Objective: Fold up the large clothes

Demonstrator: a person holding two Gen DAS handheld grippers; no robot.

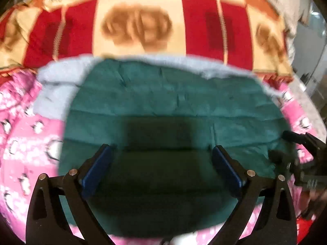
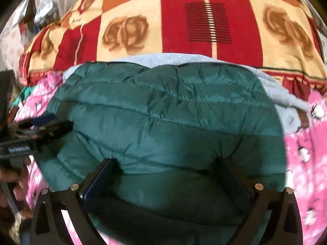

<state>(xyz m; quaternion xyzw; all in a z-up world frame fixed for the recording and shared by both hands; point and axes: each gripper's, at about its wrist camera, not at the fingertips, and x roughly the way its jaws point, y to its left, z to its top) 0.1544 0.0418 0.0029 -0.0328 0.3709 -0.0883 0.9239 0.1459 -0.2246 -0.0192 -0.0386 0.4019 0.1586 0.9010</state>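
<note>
My left claw (image 1: 161,153) is spread wide, blue pads (image 1: 96,171) apart, nothing between them, hovering over the near part of the green puffer jacket (image 1: 173,106). Left view is blurred. Jacket lies on a pink penguin-print blanket (image 1: 26,143), which shows on its left, right and near sides. A pale grey fleece lining (image 1: 55,85) sticks out along the jacket's far edge and far-left corner. Beyond that, a red, orange and cream patterned blanket (image 1: 139,28) fills the far side of the bed. At the right edge of this view I see my right claw (image 1: 294,147), low at the jacket's right edge.

In the right view, my left claw (image 2: 51,126) comes in from the left, tips at the jacket's (image 2: 163,112) left edge; my hand (image 2: 18,175) is partly visible beneath it. My right claw (image 2: 169,163) is also wide open, fingers pressed down into the puffy quilted fabric at the near part, not pinching it. Grey lining (image 2: 286,100) shows at far right, a snap button (image 2: 318,111) beside it. Pink blanket (image 2: 306,153) on the right, patterned blanket (image 2: 204,20) far.
</note>
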